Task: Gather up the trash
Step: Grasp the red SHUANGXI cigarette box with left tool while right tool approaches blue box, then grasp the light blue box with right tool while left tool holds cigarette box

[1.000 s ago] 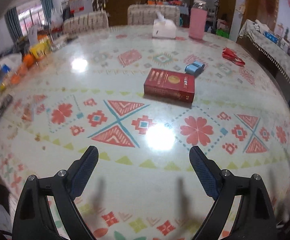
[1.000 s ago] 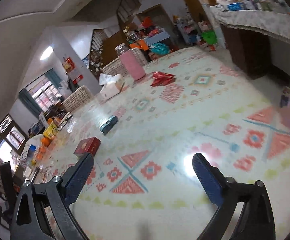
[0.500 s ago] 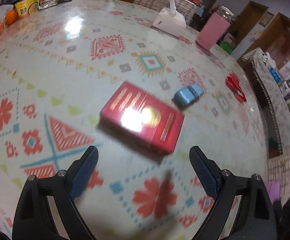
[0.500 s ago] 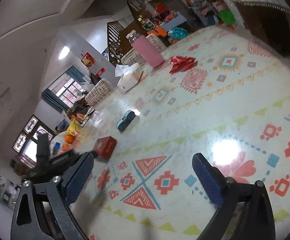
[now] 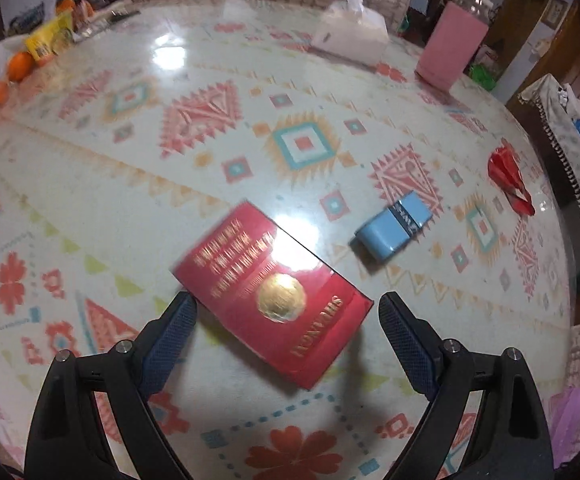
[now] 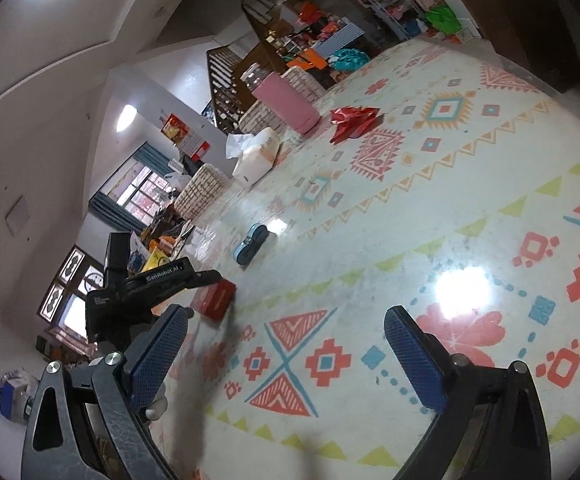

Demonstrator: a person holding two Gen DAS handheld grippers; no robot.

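Observation:
A flat red box (image 5: 273,296) with gold print lies on the patterned table. My left gripper (image 5: 287,320) is open and hovers over it, its fingers on either side of the box's near end. A small blue box (image 5: 394,228) lies just beyond to the right, and a crumpled red wrapper (image 5: 508,178) lies farther right. My right gripper (image 6: 285,344) is open and empty above the table. In the right wrist view the left gripper's black body sits over the red box (image 6: 215,300), with the blue box (image 6: 251,242) and red wrapper (image 6: 352,122) beyond.
A white tissue box (image 5: 350,36) and a pink container (image 5: 452,54) stand at the table's far side. Oranges and snack packs (image 5: 37,52) sit at the far left. Chairs line the far edge. A dark cabinet (image 5: 570,184) stands past the right edge.
My left gripper has moved forward and down over the table until the red box lies between its open fingers. The right gripper has tilted and shifted a little, staying open.

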